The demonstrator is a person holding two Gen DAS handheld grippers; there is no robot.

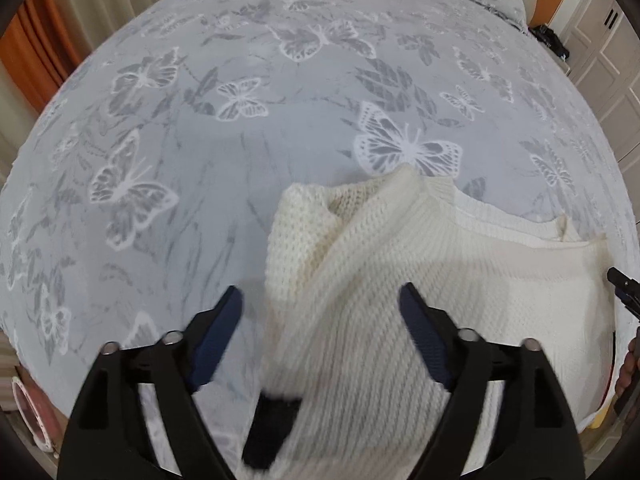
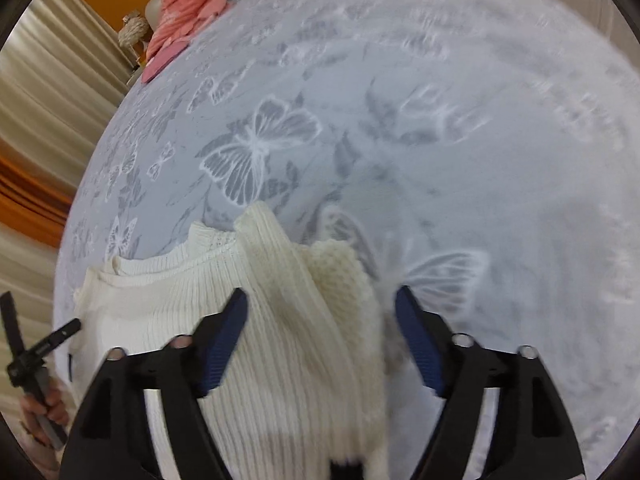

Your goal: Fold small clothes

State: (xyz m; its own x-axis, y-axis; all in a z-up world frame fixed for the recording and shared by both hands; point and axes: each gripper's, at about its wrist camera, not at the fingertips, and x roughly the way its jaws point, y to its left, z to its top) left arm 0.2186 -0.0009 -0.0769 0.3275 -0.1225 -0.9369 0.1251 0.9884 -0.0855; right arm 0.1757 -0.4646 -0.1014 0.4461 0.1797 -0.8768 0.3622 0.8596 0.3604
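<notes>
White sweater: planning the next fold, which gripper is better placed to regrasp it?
Probably the left gripper: the white sweater fills its open fingers' gap; the right gripper straddles its edge.

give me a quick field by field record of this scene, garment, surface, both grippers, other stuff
garment: cream knit sweater, partly folded, sleeve laid over the body
surface: grey butterfly bedspread
left gripper: open, over the sweater's sleeve side, not gripping
right gripper: open, above the sweater, not gripping
other: pink clothes at the far edge of the bed

A chunky, ribbed cream knit sweater (image 1: 400,264) lies on a soft, matt printed bedspread (image 1: 240,80), between matt black plastic fingers (image 1: 424,332).
</notes>
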